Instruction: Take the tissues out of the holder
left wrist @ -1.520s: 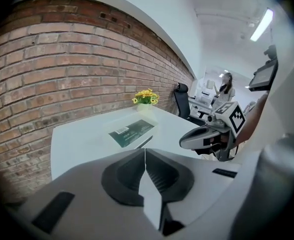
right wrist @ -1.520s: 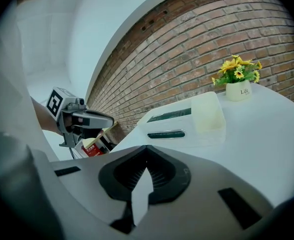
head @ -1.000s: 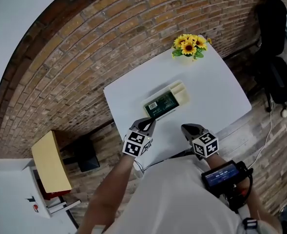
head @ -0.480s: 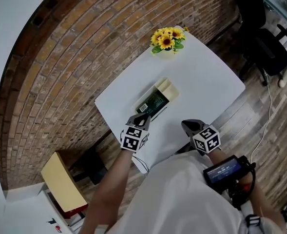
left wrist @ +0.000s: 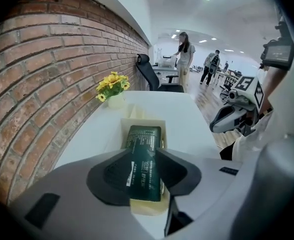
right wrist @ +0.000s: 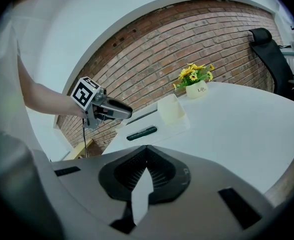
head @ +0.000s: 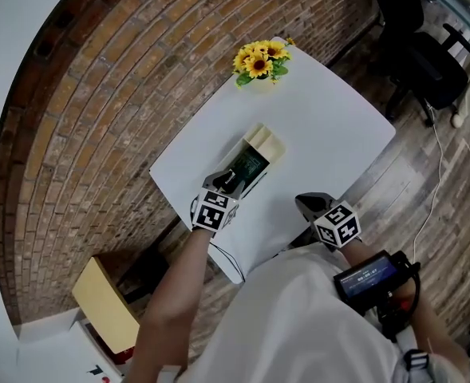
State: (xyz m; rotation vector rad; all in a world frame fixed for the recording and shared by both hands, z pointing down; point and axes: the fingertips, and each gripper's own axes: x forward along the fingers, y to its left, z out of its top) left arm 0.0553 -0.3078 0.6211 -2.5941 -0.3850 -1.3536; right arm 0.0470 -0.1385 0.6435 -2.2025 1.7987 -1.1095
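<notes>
A dark green tissue pack (head: 246, 168) lies flat in a cream holder (head: 268, 140) on the white table (head: 330, 126). My left gripper (head: 233, 183) is at the pack's near end. In the left gripper view its jaws are opening, with the pack (left wrist: 144, 154) between the two fingers and the holder (left wrist: 137, 115) beyond; I see no firm press on it. My right gripper (head: 305, 204) hovers at the table's near edge, apart from the holder, its jaws (right wrist: 147, 148) shut on nothing. The right gripper view shows the pack (right wrist: 142, 132), the holder (right wrist: 170, 110) and the left gripper (right wrist: 118, 111) above them.
A pot of yellow flowers (head: 257, 59) stands at the table's far corner by the brick wall. A black office chair (head: 426, 62) is off to the right, a yellow box (head: 107, 306) on the floor to the left. People stand far back in the room (left wrist: 184, 51).
My left gripper has edged forward over the near end of the tissue pack. The right gripper has stayed near the table's front edge.
</notes>
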